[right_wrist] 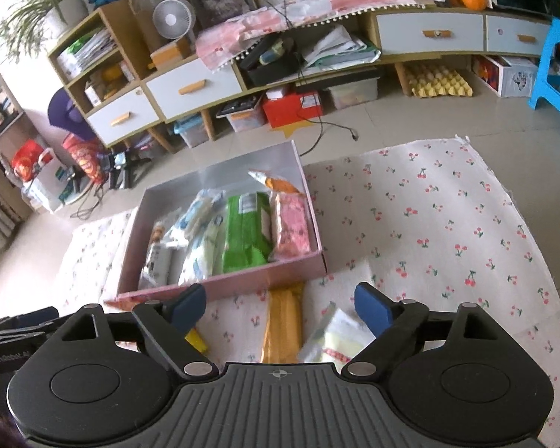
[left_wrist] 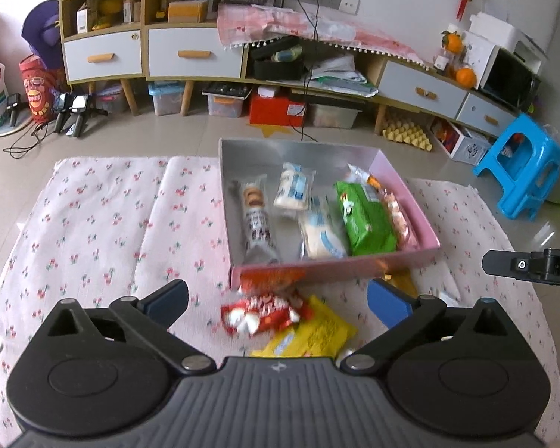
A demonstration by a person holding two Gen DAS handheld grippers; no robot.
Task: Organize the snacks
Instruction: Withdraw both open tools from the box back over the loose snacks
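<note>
- The pink box [left_wrist: 332, 267] sits on the cherry-print cloth [left_wrist: 93, 224], holding a green packet [left_wrist: 366, 220], two white packets, a biscuit tube [left_wrist: 255, 220] and a pink packet [right_wrist: 293, 224].
- In front of it lie a red snack bag [left_wrist: 257, 313] and a yellow packet [left_wrist: 317, 332].
- The left gripper [left_wrist: 276, 300] is spread wide above them, holding nothing.
- The right gripper [right_wrist: 280, 308] gapes empty over an orange packet [right_wrist: 283, 321] and a pale packet [right_wrist: 336, 336].

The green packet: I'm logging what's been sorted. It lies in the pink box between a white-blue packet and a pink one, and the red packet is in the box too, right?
Not quite. The red packet lies outside the pink box, on the cherry-print cloth, as the left wrist view shows. The green packet is placed as you say.
</note>
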